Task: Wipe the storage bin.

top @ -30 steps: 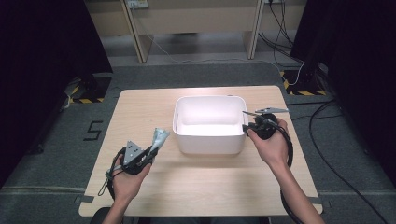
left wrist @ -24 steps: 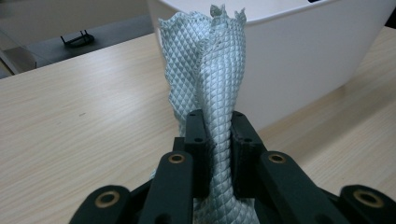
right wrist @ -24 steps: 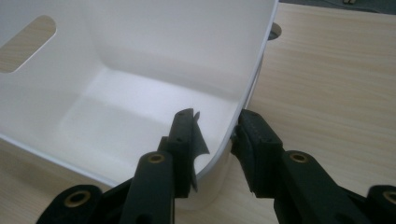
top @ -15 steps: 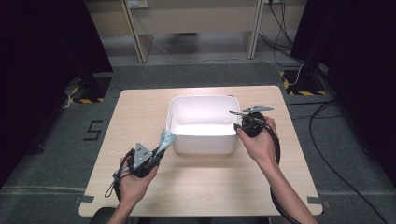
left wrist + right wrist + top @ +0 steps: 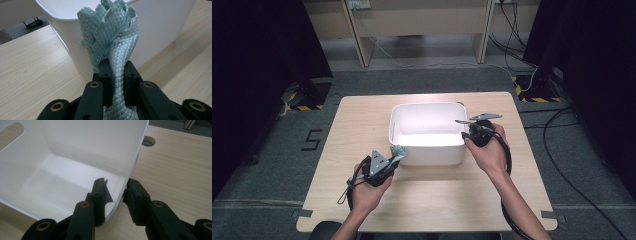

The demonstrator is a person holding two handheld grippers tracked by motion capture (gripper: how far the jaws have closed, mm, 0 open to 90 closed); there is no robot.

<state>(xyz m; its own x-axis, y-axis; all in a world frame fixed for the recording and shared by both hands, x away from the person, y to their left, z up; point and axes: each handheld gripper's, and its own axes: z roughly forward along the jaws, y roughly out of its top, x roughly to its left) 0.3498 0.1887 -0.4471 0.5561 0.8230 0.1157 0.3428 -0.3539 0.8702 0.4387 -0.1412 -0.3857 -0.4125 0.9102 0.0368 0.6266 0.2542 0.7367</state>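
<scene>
A white plastic tub (image 5: 427, 106) stands mid-table. My left gripper (image 5: 395, 155) is shut on a bunched pale green cloth (image 5: 400, 149) and holds it against the tub's near left corner. In the left gripper view the cloth (image 5: 112, 32) rises between the jaws (image 5: 117, 67) in front of the tub's wall (image 5: 160, 27). My right gripper (image 5: 465, 135) straddles the tub's right wall (image 5: 75, 150): one jaw inside, one outside (image 5: 116, 186). The outer jaw touches the wall and a small gap shows at the inner one. These jaws have just been closing.
The light wooden table (image 5: 362, 125) has bare room to the left, right and front of the tub. A round cable hole (image 5: 148, 141) lies in the tabletop beyond the tub. Grey floor, desk legs and cables lie past the far edge.
The tub has slid a little to the left with my right gripper at its wall. My left gripper has carried the cloth right and forward to the tub's near left corner.
</scene>
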